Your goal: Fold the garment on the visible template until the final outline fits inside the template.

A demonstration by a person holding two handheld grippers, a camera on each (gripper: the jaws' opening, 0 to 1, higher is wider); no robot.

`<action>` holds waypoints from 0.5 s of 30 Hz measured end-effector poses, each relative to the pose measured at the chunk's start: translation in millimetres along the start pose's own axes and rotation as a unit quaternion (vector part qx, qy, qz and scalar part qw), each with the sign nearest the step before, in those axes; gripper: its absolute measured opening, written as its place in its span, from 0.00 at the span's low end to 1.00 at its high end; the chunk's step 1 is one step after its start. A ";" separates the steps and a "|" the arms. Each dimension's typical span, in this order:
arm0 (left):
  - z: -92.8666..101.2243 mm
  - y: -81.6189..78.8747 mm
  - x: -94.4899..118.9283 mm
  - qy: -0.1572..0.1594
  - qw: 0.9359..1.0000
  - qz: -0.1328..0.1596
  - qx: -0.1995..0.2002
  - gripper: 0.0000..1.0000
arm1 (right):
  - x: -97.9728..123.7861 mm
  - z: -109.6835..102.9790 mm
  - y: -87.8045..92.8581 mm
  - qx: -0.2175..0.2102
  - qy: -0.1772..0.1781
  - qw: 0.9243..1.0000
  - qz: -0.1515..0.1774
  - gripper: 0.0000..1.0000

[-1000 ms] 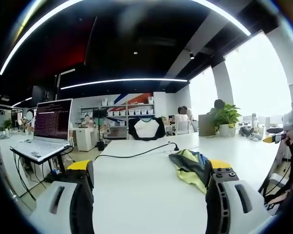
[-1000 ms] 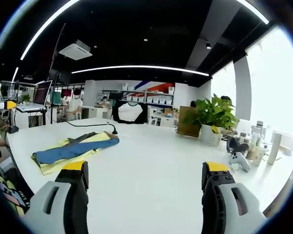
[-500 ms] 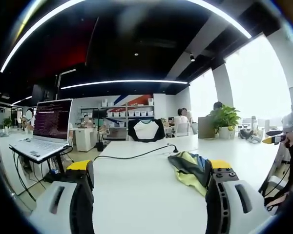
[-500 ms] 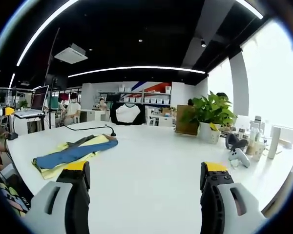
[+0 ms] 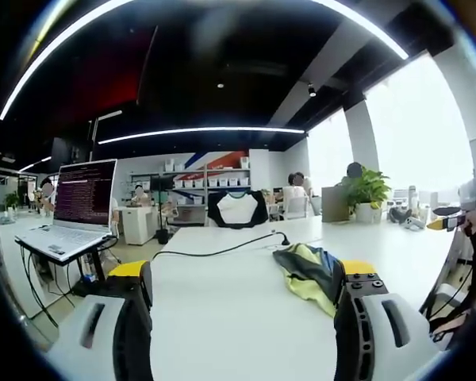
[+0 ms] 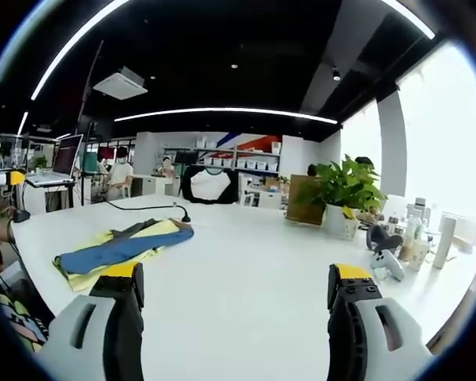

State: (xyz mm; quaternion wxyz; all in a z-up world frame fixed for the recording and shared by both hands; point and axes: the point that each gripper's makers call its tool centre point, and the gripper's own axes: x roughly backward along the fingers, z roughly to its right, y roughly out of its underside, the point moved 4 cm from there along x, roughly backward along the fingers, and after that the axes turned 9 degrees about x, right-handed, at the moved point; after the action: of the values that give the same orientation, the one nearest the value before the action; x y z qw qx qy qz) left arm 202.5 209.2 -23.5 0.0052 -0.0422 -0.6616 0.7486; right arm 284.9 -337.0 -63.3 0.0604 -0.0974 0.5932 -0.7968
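A crumpled garment in yellow, blue and dark grey lies on the white table (image 5: 222,309). In the left gripper view the garment (image 5: 308,272) sits just ahead of my right-hand jaw. In the right gripper view the garment (image 6: 123,246) stretches out flat at the left, beyond my left-hand jaw. My left gripper (image 5: 242,298) is open with nothing between its jaws, held above the table. My right gripper (image 6: 236,305) is open too, over bare tabletop to the right of the garment. No template outline can be made out on the table.
A black cable (image 5: 222,250) runs across the table behind the garment. A laptop (image 5: 75,210) stands on a side stand at the left. A potted plant (image 6: 341,194), a wooden box (image 6: 305,202) and small items (image 6: 389,254) sit at the table's far right. People sit in the background.
Only slight camera sway in both views. The garment and both grippers stay as they were.
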 end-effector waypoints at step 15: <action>-1.6 0.1 1.6 0.001 1.000 0.000 -0.007 1.00 | -7.3 -19.2 -10.9 0.037 -0.015 0.999 0.005 1.00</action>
State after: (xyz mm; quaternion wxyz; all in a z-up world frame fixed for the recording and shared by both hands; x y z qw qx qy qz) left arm 200.9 210.9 -23.9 0.0054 -0.0427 -0.6667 0.7441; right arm 287.8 -314.4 -58.8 0.0769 -0.1047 0.5631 -0.8161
